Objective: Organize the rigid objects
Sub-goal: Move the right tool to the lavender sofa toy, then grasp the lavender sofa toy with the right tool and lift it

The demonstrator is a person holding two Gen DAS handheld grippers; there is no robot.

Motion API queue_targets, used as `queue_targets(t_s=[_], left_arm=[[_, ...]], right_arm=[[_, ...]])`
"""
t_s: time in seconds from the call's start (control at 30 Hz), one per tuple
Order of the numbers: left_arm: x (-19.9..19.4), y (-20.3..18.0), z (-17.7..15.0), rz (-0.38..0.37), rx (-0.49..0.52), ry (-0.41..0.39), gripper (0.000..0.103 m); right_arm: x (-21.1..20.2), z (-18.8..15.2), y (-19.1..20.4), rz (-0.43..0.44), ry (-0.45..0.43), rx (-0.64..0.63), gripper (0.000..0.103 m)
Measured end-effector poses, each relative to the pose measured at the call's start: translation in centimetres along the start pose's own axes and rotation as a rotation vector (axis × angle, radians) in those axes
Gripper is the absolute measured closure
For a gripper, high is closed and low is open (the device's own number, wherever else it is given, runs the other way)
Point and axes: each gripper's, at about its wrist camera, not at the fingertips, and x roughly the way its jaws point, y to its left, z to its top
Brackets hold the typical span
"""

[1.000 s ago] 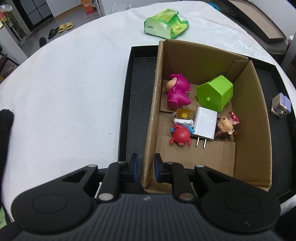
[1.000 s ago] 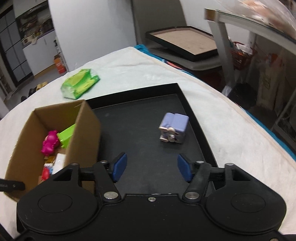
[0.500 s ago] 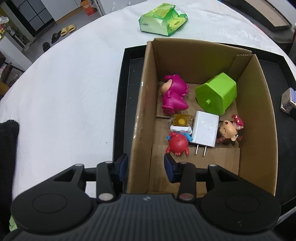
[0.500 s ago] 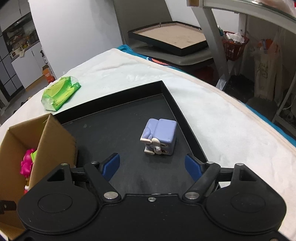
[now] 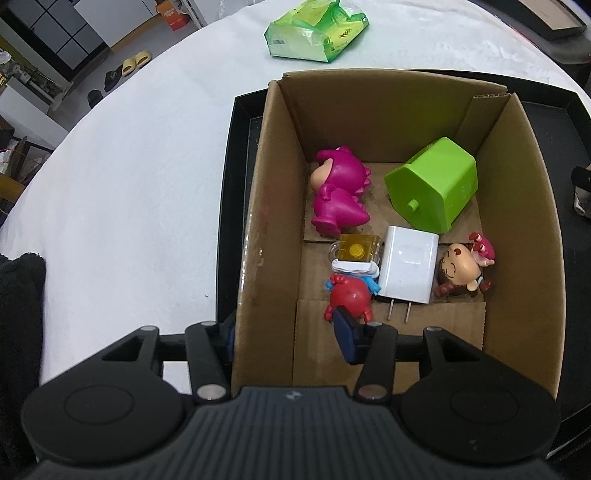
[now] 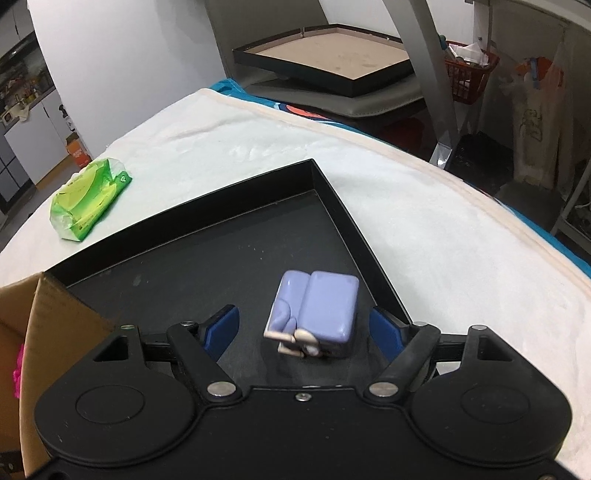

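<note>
A cardboard box [image 5: 258, 221] stands in a black tray [image 5: 228, 192] and holds a magenta dinosaur figure [image 5: 340, 195], a green house-shaped block [image 5: 432, 184], a white charger [image 5: 406, 269], a yellow block [image 5: 356, 251], a red crab figure [image 5: 349, 295] and a brown-haired doll [image 5: 461, 269]. My left gripper [image 5: 288, 334] straddles the box's left wall, its jaws opening, the inner pad well off the cardboard. On the tray floor [image 6: 221, 266] lies a purple cube toy [image 6: 321, 310]. My right gripper [image 6: 303, 328] is open around it, both pads apart from it.
A green tissue pack [image 5: 317, 29] [image 6: 88, 199] lies on the white cloth [image 5: 129, 184] beyond the tray. Something dark and fuzzy [image 5: 18, 295] sits at the left edge. Past the table's right edge are a framed board [image 6: 332, 55], table legs and an orange basket [image 6: 469, 70].
My left gripper's jaws have widened from nearly shut on the box's wall and it slid forward along it. My right gripper came down and forward, opened wider, and now brackets the purple toy.
</note>
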Motion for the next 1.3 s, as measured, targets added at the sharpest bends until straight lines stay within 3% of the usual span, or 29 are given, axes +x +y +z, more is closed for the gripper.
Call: queue_targets(t_s=[0.03, 0.1, 0.13, 0.37, 0.77, 1.3], left_arm=[[0.0, 0.0, 0.0, 0.001, 0.001, 0.001, 0.054], [0.1, 0.0, 0.0, 0.002, 0.002, 0.002, 0.054], [0.1, 0.0, 0.0, 0.002, 0.003, 0.003, 0.054], [0.2, 0.2, 0.2, -0.001, -0.020, 0.009, 0.054], [-0.2, 0.9, 0.1, -0.029, -0.056, -0.002, 0.054], [-0.9, 2.8, -2.2, -0.111, -0.105, -0.027, 0.054]], right_arm=[[0.1, 0.1, 0.1, 0.000, -0.002, -0.007, 0.027], [0.2, 0.1, 0.2, -0.008, -0.008, -0.032, 0.041], [0.1, 0.0, 0.4, -0.020, -0.009, -0.062, 0.057], [-0.8, -0.6, 0.3, 0.011, 0.022, -0.085, 0.059], [-4.0, -1.8, 1.0, -0.008, 0.025, -0.117, 0.058], [-9.6, -1.3, 4.0, 0.017, -0.041, -0.161, 0.058]])
